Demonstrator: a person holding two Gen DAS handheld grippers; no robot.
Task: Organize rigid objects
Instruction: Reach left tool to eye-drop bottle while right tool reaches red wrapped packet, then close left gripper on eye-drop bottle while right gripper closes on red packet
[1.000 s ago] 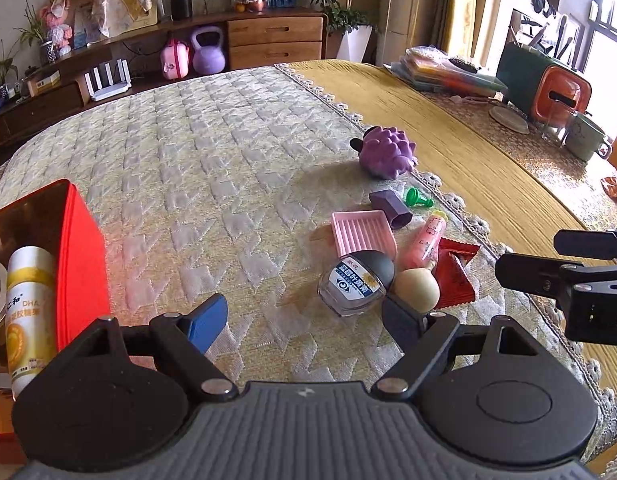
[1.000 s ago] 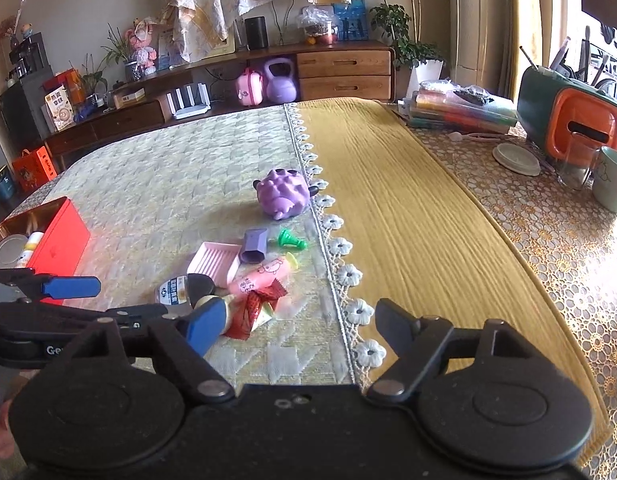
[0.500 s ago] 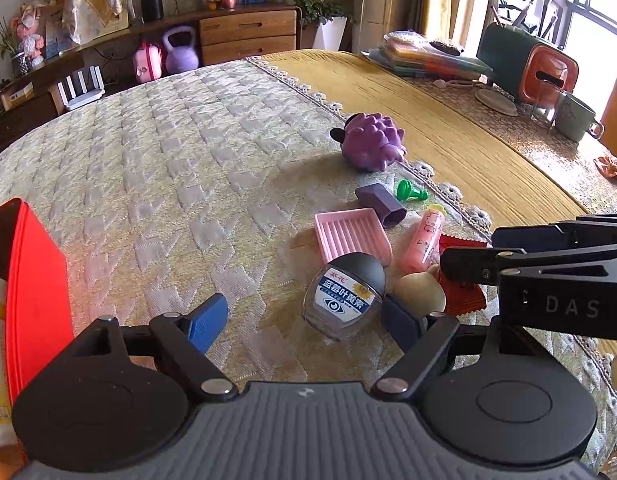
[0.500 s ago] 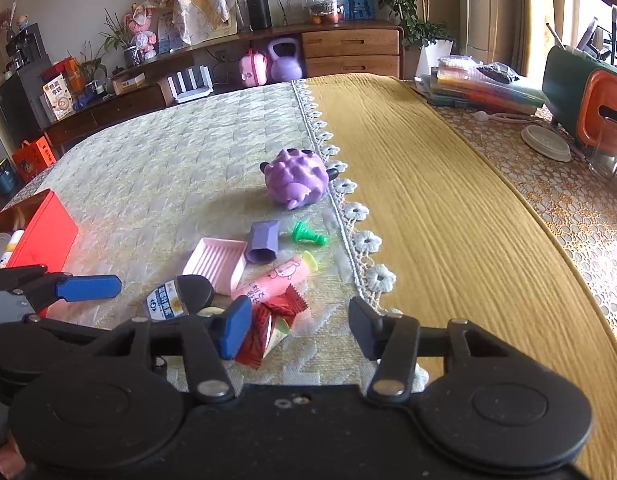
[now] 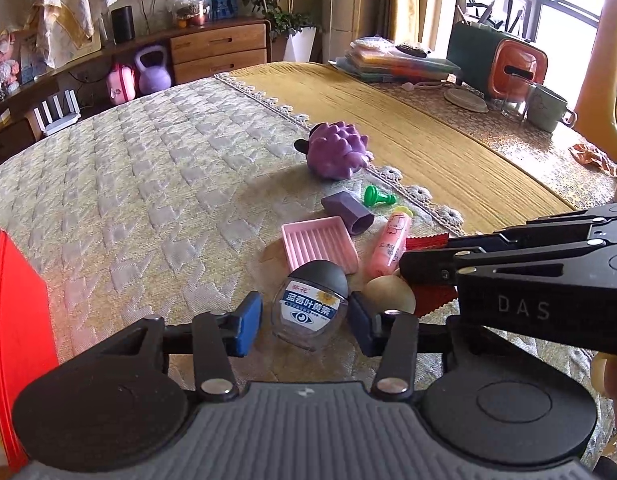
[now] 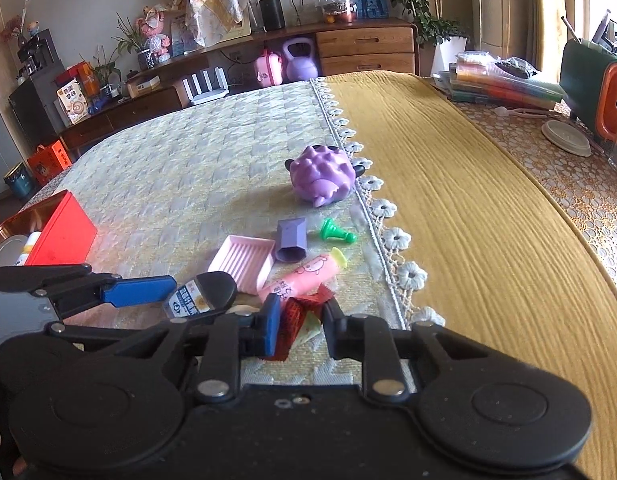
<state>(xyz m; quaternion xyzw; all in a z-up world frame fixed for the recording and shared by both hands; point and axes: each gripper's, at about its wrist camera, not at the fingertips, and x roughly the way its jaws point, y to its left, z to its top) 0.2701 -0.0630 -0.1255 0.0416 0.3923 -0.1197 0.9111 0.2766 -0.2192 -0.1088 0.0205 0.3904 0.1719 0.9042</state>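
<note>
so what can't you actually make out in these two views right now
- Red box contents: the left wrist view cuts it at the frame edge; the right wrist view shows only a can top and a bottle tip.
- Red wrapper: mostly behind the right gripper fingers.
- Round beige object: partly hidden by both grippers in the left wrist view; what it is stays unclear.
</note>
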